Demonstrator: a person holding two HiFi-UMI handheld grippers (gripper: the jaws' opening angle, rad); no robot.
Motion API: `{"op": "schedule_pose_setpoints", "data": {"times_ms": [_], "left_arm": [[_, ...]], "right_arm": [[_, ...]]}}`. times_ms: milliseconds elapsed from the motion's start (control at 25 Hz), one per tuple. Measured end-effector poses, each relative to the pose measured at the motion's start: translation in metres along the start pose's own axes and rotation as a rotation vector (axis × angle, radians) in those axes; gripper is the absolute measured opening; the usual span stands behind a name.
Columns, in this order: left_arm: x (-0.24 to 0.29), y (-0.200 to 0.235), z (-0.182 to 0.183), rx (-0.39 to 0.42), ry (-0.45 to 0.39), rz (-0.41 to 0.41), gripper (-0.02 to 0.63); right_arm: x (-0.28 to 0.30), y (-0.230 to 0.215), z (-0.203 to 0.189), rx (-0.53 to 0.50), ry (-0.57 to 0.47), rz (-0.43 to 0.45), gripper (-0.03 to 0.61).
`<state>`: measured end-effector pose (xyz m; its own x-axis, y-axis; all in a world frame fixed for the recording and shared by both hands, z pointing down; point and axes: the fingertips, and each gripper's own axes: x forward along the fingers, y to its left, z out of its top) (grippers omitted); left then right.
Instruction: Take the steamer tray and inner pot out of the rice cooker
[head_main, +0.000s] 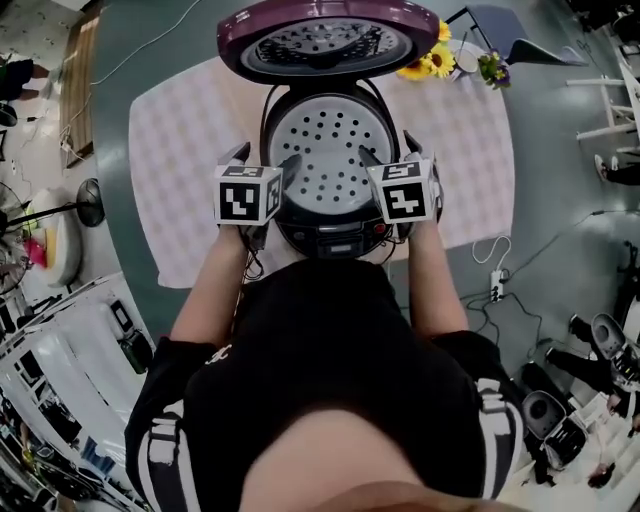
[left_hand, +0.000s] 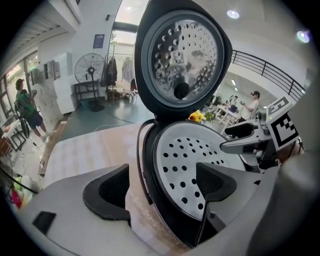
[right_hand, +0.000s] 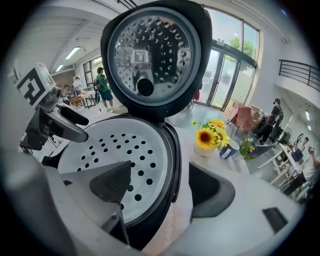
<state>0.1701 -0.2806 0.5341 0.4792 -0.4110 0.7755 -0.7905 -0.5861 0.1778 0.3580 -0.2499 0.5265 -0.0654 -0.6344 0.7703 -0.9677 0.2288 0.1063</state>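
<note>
**Rice cooker open, tray still seated, both grippers released at the rim**

One rice cooker (head_main: 330, 228) stood at the near middle of the checked tablecloth (head_main: 180, 150), with cloth showing to its left, right and far side. Its lid (head_main: 328, 40) was raised at the far edge, leaving the mouth open from above.

One steamer tray (head_main: 325, 155), pale and perforated, sat level in the cooker's mouth. The inner pot was hidden beneath it.

The left gripper (head_main: 266, 158) was released, its jaws apart and straddling the cooker's left rim, one jaw over the tray and the other outside over the cloth. The right gripper (head_main: 390, 150) stood the same way at the right rim, jaws apart and holding nothing. Whether any jaw touched the tray could not be told. The cooker's thin black handle (left_hand: 138, 150) ran along the rim between the left gripper's jaws.

One bunch of sunflowers (right_hand: 207, 135) and one mug (right_hand: 231, 149) stood at the far right, well apart from the cooker. A white cable (head_main: 495, 255) lay on the floor to the right of the table.
</note>
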Motion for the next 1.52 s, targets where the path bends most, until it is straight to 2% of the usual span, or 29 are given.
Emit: {"op": "schedule_pose_setpoints", "data": {"times_ms": [120,200,400,640,840,1000,1080,1280,1520], "left_arm": [[0.008,0.006,-0.007,-0.008,0.034,0.008,0.413],[0.013,0.011,-0.012,-0.022,0.056,0.011,0.413],[0.017,0.021,-0.017,0.011,0.091,0.054,0.411],[0.021,0.023,-0.021,0.013,0.119,0.046,0.387],[0.018,0.017,-0.021,0.001,0.124,0.007,0.278],[0.011,0.011,-0.020,0.022,0.122,-0.003,0.262],[0.007,0.008,-0.016,0.031,0.107,-0.002,0.254],[-0.012,0.005,-0.006,0.051,0.050,0.016,0.230],[-0.042,-0.005,-0.002,0.070,-0.022,0.013,0.098]], "right_arm": [[0.008,0.002,-0.005,0.004,0.039,0.021,0.356],[0.012,-0.001,-0.006,-0.003,0.061,0.002,0.348],[0.020,-0.007,-0.014,-0.077,0.141,-0.039,0.290],[0.023,-0.005,-0.021,-0.096,0.186,-0.046,0.172],[0.020,-0.008,-0.015,-0.082,0.153,-0.054,0.152],[0.012,-0.008,-0.008,-0.083,0.116,-0.060,0.120],[0.007,-0.007,-0.002,-0.085,0.089,-0.061,0.080],[-0.010,-0.004,0.016,-0.084,0.020,-0.078,0.071],[-0.036,0.009,0.029,-0.101,-0.043,-0.077,0.071]]}}
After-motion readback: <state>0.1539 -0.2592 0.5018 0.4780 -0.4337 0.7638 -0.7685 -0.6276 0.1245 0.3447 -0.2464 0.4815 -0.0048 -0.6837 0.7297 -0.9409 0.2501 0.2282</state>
